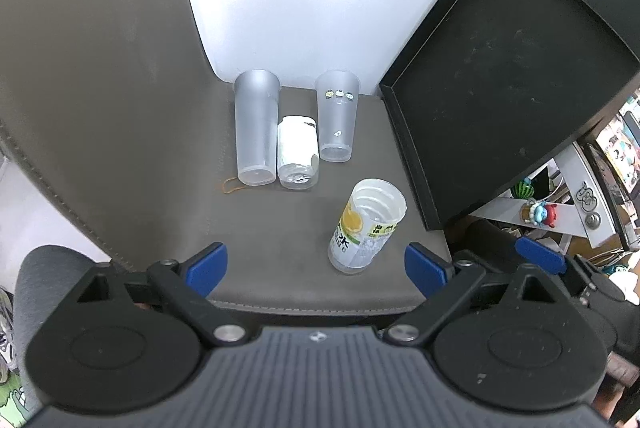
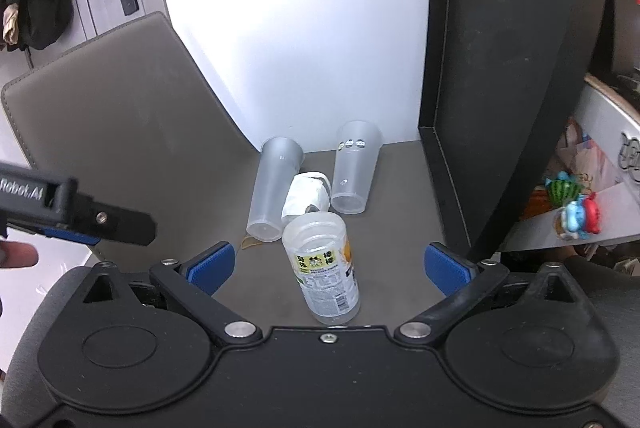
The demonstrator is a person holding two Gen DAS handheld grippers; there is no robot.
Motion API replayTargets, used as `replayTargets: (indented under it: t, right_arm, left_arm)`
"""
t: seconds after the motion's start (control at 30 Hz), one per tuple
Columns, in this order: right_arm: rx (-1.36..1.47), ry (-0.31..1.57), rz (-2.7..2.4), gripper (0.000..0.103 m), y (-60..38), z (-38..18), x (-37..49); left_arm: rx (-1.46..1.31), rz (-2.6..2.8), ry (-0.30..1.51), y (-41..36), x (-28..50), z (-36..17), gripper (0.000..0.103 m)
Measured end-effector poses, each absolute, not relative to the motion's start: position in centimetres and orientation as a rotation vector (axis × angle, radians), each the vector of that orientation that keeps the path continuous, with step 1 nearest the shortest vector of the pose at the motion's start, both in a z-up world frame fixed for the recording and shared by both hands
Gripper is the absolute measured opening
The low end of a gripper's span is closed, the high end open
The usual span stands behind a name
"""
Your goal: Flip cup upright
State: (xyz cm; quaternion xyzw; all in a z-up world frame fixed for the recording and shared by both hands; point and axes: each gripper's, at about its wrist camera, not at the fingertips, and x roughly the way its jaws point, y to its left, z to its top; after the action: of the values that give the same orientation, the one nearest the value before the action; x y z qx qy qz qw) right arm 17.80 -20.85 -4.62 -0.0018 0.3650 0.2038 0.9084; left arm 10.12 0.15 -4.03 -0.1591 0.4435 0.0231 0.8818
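Note:
A clear cup with a yellow-and-white label (image 1: pixel 366 224) (image 2: pixel 326 270) stands upright, mouth up, near the front of a grey chair seat (image 1: pixel 280 248). Behind it, two tall frosted cups (image 1: pixel 256 128) (image 1: pixel 337 116) and a short white-labelled cup (image 1: pixel 298 152) stand with their wide ends at the back; they also show in the right wrist view (image 2: pixel 272 194) (image 2: pixel 354 168) (image 2: pixel 306 196). My left gripper (image 1: pixel 316 268) is open and empty, left of the labelled cup. My right gripper (image 2: pixel 328 264) is open, with the labelled cup between its blue pads (image 2: pixel 210 266), untouched.
A black tray (image 1: pixel 500 88) (image 2: pixel 500 88) leans at the right edge of the seat. The chair back (image 1: pixel 92 68) rises at the left. An orange rubber band (image 1: pixel 232 185) lies by the left frosted cup. Toys and clutter (image 2: pixel 572 204) sit at the far right.

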Motion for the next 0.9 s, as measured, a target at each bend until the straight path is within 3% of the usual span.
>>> replayTargets:
  t: [0.9]
  right_arm:
    - [0.045, 0.829, 0.394, 0.103, -23.1, -1.6, 14.7]
  left_arm:
    - [-0.264, 0.057, 0.885, -0.6, 4.2, -3.6, 0.095]
